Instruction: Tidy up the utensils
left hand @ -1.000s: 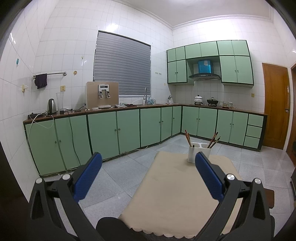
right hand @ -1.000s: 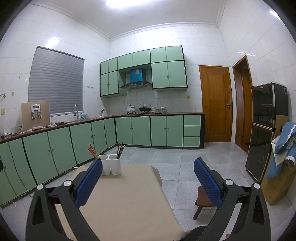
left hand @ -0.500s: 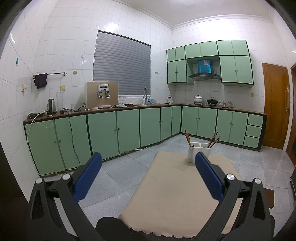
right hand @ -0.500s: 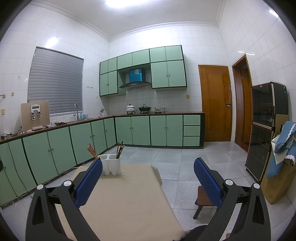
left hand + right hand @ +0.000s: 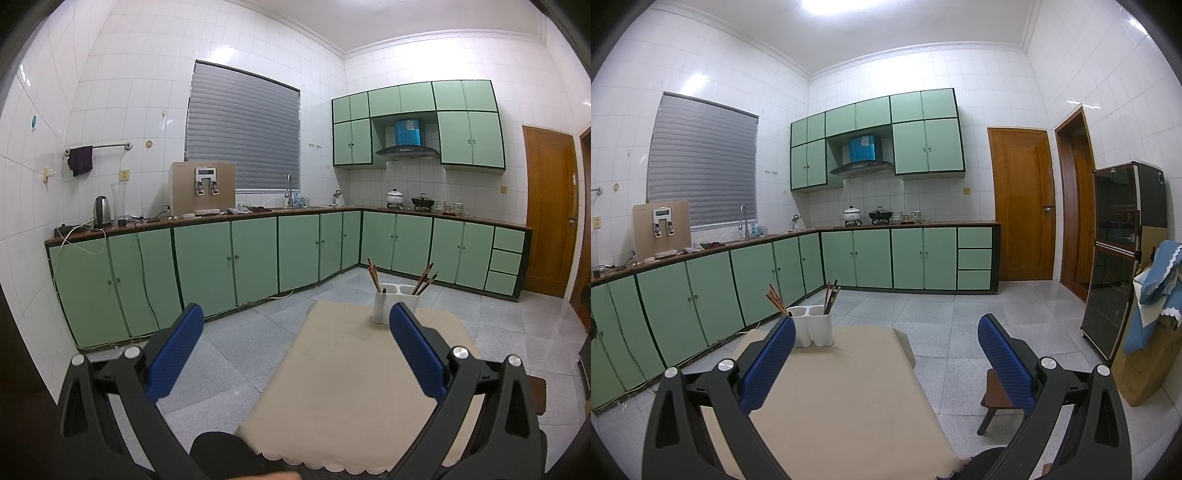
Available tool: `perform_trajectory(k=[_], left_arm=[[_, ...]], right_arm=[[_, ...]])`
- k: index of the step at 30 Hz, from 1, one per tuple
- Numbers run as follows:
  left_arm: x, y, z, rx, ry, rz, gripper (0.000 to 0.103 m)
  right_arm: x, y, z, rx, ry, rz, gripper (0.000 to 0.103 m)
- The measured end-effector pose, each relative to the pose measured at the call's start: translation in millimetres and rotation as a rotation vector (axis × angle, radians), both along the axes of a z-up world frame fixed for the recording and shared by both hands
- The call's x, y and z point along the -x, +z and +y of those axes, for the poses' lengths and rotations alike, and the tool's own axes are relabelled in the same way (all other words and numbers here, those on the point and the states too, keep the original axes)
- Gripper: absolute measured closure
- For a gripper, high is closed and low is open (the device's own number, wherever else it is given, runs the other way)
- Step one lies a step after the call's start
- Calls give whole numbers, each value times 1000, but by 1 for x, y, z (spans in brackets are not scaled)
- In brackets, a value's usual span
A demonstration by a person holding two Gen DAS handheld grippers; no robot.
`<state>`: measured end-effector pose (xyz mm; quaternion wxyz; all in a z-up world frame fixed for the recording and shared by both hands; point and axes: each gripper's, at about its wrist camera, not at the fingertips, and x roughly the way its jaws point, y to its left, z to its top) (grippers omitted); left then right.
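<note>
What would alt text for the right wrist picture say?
An open hand-held gripper with blue pads hovers over a beige-covered table, where a white two-compartment holder with chopsticks in both sides stands at the far edge. Behind it lies a white-tiled kitchen with green cabinets.

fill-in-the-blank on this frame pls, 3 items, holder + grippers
1. The white holder has ___ compartments.
2. The chopsticks stand in the holder on a ___ tablecloth.
3. The left gripper and right gripper both have their jaws ___.

Missing words: two; beige; open
</note>
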<state>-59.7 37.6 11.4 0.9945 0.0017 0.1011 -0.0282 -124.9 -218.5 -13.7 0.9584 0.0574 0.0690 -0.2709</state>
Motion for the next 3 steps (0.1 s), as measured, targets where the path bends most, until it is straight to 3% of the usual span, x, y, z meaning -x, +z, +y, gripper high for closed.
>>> perform_trajectory(k=[3], left_arm=[[2, -2, 1, -5, -5, -2, 5]], right_arm=[[-1, 0, 1, 0, 0, 0, 6]])
